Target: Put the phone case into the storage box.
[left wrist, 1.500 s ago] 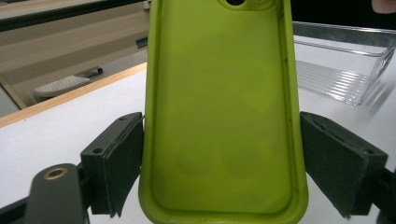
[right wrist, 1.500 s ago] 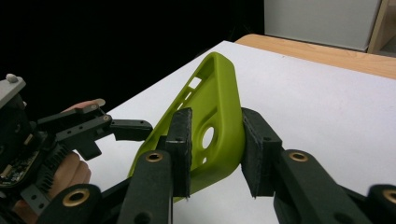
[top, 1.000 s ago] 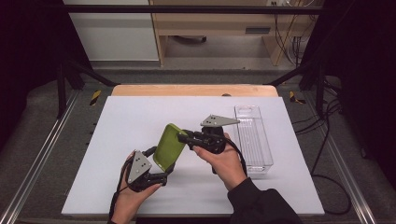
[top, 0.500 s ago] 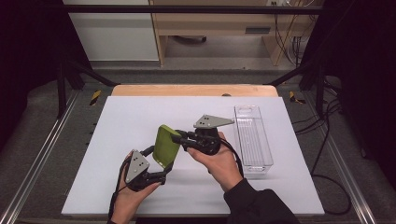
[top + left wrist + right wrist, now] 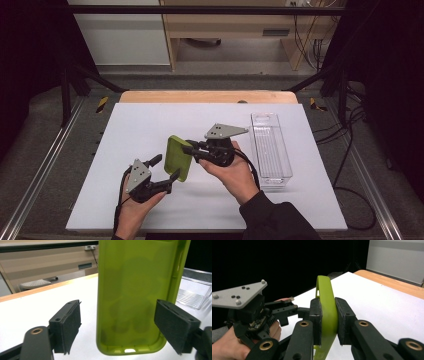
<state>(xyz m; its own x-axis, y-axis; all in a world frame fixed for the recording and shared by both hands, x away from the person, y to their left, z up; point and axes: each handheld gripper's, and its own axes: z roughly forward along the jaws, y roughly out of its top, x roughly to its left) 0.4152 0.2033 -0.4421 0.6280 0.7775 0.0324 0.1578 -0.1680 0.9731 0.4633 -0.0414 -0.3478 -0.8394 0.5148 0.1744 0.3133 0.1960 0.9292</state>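
A lime-green phone case (image 5: 178,157) is held on edge above the white table, and my right gripper (image 5: 190,150) is shut on its long side. In the right gripper view the pads (image 5: 342,312) clamp the case (image 5: 327,300) from both sides. My left gripper (image 5: 165,168) stands open at the case's lower end. In the left gripper view the case's open inner face (image 5: 135,290) hangs between the two spread pads (image 5: 68,327), nearer the right one, with a gap on the left. My left gripper (image 5: 284,310) also appears beyond the case in the right gripper view.
A clear, long plastic bin (image 5: 270,150) lies at the right of the white table (image 5: 145,125), close to my right hand; its corner (image 5: 195,295) appears behind the case. A wooden strip (image 5: 210,96) edges the table's far side.
My right gripper has shifted a little to the left with the case, bringing its lower end between the left gripper's open jaws. The left hand has barely moved.
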